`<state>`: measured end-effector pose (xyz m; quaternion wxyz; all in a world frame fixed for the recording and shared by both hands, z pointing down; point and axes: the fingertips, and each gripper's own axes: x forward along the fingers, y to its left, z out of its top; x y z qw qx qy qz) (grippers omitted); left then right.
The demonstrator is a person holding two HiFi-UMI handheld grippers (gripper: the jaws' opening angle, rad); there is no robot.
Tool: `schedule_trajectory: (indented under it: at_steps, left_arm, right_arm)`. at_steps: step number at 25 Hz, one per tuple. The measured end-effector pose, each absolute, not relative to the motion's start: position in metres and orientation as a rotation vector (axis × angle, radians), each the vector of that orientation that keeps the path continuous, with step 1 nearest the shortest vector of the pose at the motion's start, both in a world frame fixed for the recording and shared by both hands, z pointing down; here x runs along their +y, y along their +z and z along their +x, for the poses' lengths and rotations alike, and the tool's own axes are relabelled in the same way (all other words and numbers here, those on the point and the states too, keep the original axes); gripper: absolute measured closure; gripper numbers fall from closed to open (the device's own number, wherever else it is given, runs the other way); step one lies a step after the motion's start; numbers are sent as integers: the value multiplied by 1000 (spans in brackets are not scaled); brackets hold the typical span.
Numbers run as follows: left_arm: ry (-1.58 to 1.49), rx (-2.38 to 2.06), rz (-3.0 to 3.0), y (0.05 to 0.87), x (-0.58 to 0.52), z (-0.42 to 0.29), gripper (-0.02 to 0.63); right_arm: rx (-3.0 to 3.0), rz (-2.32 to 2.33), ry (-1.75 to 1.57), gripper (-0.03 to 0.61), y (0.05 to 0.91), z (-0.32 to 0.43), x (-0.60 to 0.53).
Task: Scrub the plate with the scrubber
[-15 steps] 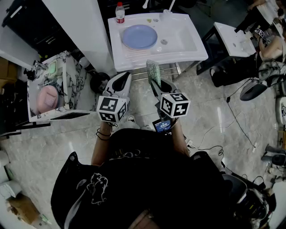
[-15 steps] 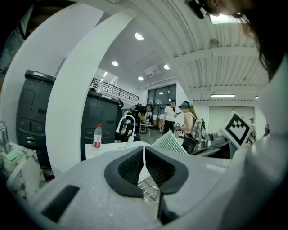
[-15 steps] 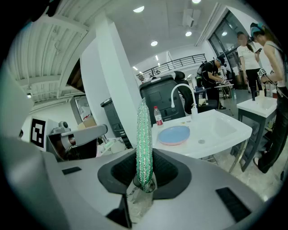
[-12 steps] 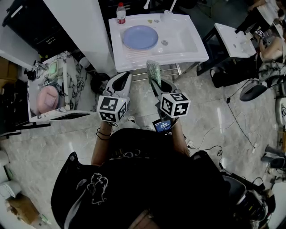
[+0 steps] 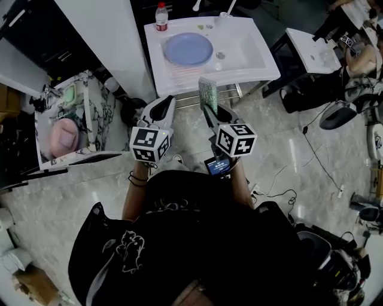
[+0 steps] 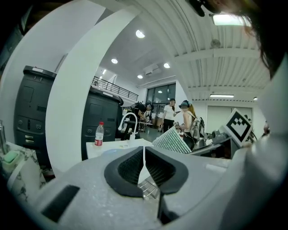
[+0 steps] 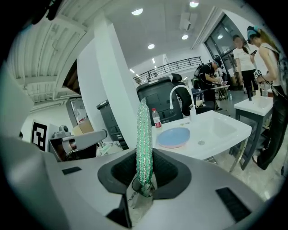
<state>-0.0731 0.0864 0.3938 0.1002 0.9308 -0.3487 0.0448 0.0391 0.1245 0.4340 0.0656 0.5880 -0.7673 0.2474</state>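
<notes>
- While the right gripper [image 5: 210, 112] stays short of the basin, its jaws are clamped on the lower end of the green scrubber [image 5: 207, 94]. The pad stands on edge out of them, with its long axis running forward along the gripper.
- The blue plate [image 5: 188, 49] lies flat on the left part of the white washstand [image 5: 263, 67]. It is ahead of the scrubber and slightly to its left, well apart from it, with the stand's front rim between the two.
- In the right gripper view the plate sits close to the line the scrubber points along, so the reach looks like mostly a forward one.
- The left gripper [image 5: 161, 107] is beside the right one, with its jaws pressed together on nothing. Both are about equally far from the plate, but the left is more directly below it and is probably the one to steady it.
- A red-capped bottle [image 5: 160, 17] stands at the stand's back left corner, with the faucet [image 7: 180, 96] behind the plate and the drain [image 5: 220, 55] just to the plate's right.
- A white column [image 5: 114, 36] rises to the left of the stand, and metal rails [image 5: 226, 92] show under its front edge.
- People stand at other basins in the background.
- Nothing lies on the plate. The front rim is the only thing to clear, and the pad likely needs tipping so that its flat face meets the plate.
</notes>
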Motion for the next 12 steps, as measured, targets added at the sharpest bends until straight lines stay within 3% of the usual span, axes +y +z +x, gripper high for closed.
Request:
schedule_trajectory:
  at_steps: [12]
  left_arm:
    - [133, -981, 2715, 410, 74, -79, 594]
  right_arm:
    - [-2256, 1807, 824, 492, 447, 45, 123]
